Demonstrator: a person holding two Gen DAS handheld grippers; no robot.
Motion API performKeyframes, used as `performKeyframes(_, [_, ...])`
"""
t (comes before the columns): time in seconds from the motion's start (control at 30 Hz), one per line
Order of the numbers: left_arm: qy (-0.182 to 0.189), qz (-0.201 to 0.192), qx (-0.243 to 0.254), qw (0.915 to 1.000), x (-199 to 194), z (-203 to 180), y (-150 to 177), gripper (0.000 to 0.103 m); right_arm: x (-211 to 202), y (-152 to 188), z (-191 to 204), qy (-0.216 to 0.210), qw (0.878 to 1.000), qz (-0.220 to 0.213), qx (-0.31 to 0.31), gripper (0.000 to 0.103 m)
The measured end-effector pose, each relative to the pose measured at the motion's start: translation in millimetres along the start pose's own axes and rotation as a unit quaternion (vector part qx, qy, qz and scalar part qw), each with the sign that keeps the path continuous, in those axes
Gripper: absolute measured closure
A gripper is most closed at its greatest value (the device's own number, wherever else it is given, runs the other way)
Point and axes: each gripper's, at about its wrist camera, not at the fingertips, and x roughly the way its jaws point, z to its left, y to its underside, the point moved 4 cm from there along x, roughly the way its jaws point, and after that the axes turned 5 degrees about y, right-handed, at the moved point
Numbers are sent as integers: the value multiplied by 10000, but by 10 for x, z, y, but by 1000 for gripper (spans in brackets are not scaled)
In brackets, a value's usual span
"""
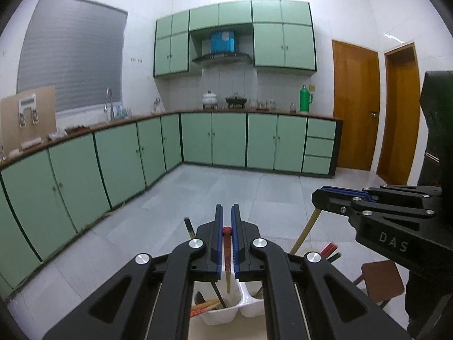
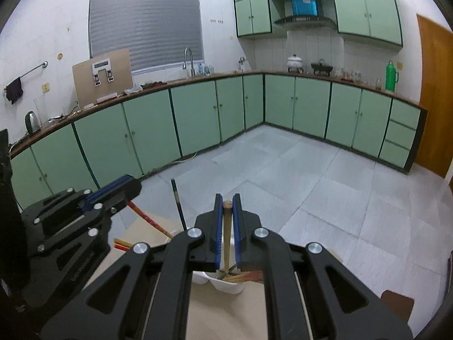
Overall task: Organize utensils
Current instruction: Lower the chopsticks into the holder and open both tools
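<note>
A red-tipped chopstick (image 1: 227,250) is seen clamped in the left claw (image 1: 227,221); only the right wrist view shows a plain wooden chopstick (image 2: 226,238) clamped in the right claw (image 2: 226,206), above the white holder (image 2: 226,283).

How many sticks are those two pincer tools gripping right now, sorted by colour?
1 red-tipped chopstick, in the left hand-held gripper
1 plain bamboo chopstick, in the right hand-held gripper
Total: 2
</note>
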Motion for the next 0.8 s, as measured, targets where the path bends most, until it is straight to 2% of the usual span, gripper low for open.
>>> performKeyframes(0.33, [76,520,-212,9984,344,149,361,97,277,222,29,-57,9994,336,61,96])
performKeyframes(0.4, [69,596,-217,9980,371,166,398,97,289,236,-14,-28,9992,370,131,93])
performKeyframes(0.5, [36,613,-247,9978,352,204,412,96,238,238,-92,-13,9990,356,257,81])
performKeyframes(0.67, [10,500,-304,9983,176,250,354,83,12,238,-207,68,9993,144,351,63])
performKeyframes(0.8, [-49,373,-324,9988,-62,259,311,63,-217,281,-361,146,9987,-32,493,50])
